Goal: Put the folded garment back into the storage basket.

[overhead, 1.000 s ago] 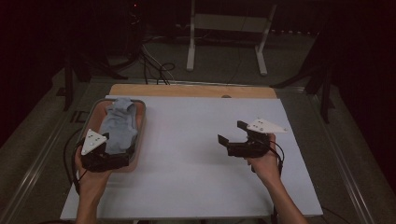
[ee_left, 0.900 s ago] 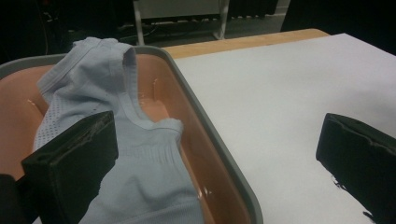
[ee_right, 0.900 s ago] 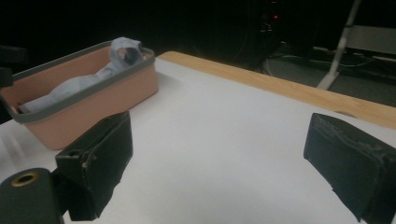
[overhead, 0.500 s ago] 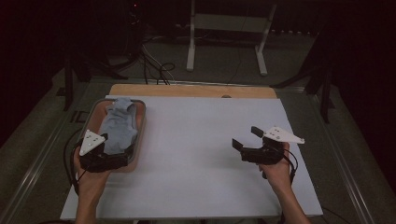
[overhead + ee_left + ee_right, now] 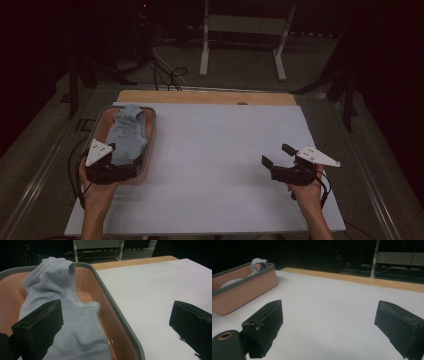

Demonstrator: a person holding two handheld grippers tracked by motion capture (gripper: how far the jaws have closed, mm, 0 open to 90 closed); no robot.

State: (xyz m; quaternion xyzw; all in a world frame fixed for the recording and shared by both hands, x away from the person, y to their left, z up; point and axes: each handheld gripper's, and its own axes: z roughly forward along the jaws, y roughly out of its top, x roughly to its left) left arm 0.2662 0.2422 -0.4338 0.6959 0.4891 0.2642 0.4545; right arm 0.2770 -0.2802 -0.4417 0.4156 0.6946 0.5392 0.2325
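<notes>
Sock lies in tray at table's left. Left gripper wide open, one jaw over sock, holding nothing. Right gripper wide open, empty, over bare table.

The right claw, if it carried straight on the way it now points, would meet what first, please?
Probably the pink tray holding the pale cloth; the white table between looks bare, and the right claw stands open.

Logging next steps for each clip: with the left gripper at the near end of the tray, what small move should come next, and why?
Probably lower the left gripper and shut it on the grey garment. Its jaws stand open, one over the cloth and one outside the tray rim, so it likely needs a slight shift inward first. The right gripper is open over bare table, holding nothing.
</notes>
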